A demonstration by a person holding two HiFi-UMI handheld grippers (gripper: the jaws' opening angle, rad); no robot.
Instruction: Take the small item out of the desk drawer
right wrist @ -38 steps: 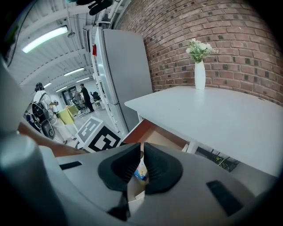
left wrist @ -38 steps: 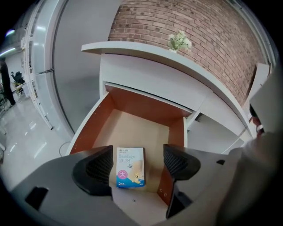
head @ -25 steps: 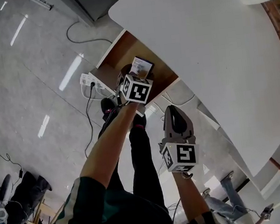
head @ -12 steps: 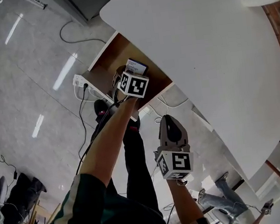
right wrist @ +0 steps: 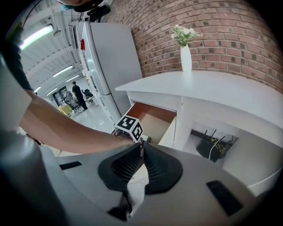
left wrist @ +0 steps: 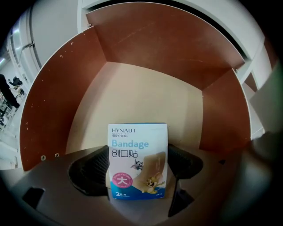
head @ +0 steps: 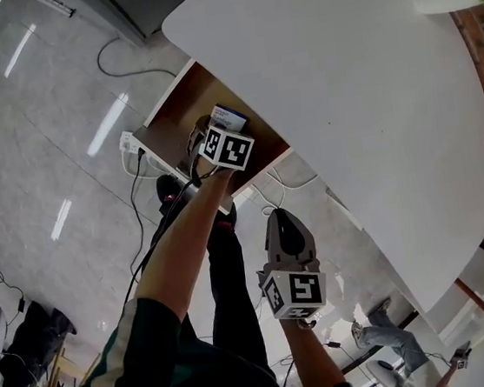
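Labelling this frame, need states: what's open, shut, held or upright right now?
drawer: open.
bandage box: upright, clamped between the left jaws, over the drawer.
left gripper: shut on the bandage box.
right gripper: jaws together, nothing held, outside the drawer.
vase: upright on the desk.

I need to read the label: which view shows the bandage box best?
The left gripper view: the bandage box stands upright between the jaws, front print facing the camera. The head view shows only its corner past the marker cube over the drawer; the right gripper view hides it behind that cube.
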